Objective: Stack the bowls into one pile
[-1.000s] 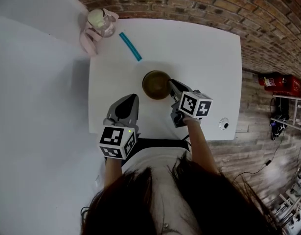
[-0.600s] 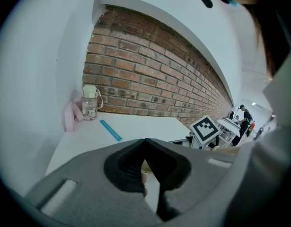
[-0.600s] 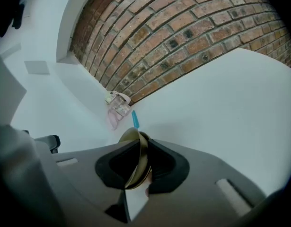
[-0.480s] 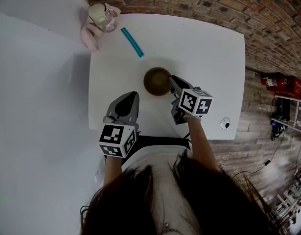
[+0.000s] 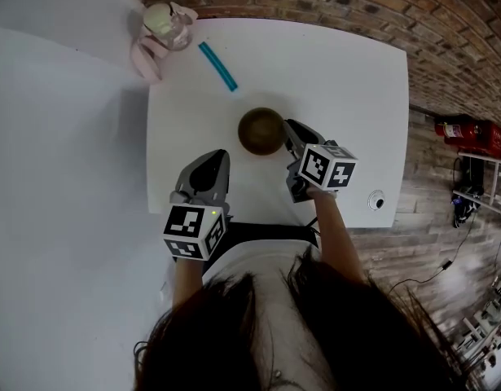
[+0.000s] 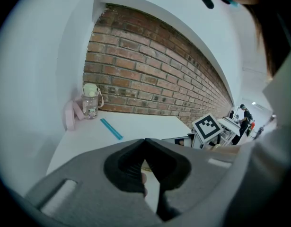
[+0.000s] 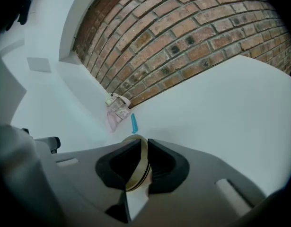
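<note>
R gripper clamped on right rim of bowl, mid-table; L gripper pinched shut, empty, nearer; prob. final placing, next: loosen R w/o tipping.

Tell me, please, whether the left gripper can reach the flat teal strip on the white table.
Probably yes: only bare white table lies between the left gripper and the flat teal strip; the round brown bowl sits aside. That gripper's shut jaws must open first.
</note>
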